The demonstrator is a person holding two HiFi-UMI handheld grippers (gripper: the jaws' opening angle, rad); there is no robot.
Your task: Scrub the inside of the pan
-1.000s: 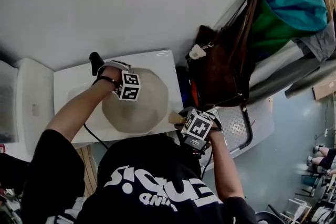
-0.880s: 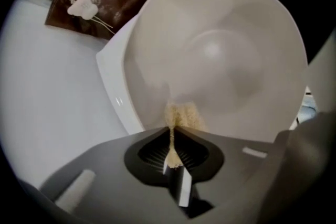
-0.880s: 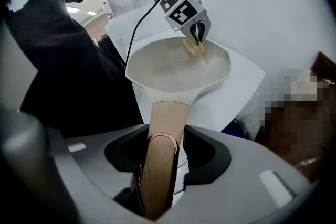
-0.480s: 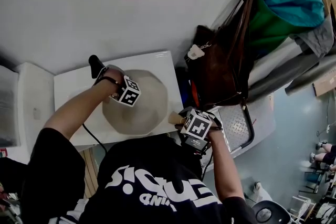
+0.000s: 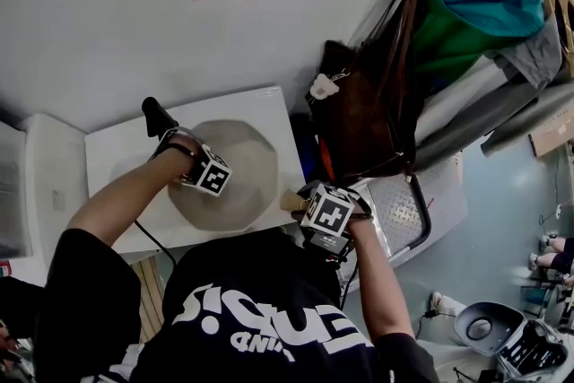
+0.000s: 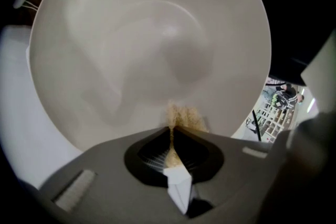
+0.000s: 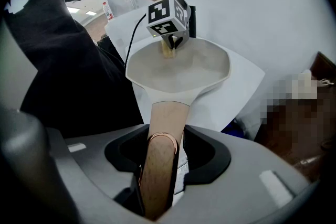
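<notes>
A pale beige pan [image 5: 235,175] [image 7: 181,70] rests on a small white table [image 5: 121,152]; its inside fills the left gripper view [image 6: 152,44]. My right gripper [image 5: 316,213] [image 7: 163,165] is shut on the pan's wooden handle [image 7: 164,136] at the near right edge. My left gripper [image 5: 199,177] [image 7: 169,50] [image 6: 176,128] reaches into the pan's near-left part, shut on a small tan sponge [image 6: 184,117] [image 7: 167,50] that presses on the pan's inner surface.
A black upright object [image 5: 154,116] stands at the table's back left, close to the pan. A brown bag [image 5: 368,117] hangs to the right beside green and teal cloth [image 5: 480,4]. A metal step plate [image 5: 404,211] lies right of the table. The wall is just behind.
My left gripper has slid with the sponge from the pan's far-left side toward me, along the left inner wall. The right gripper keeps its hold on the handle.
</notes>
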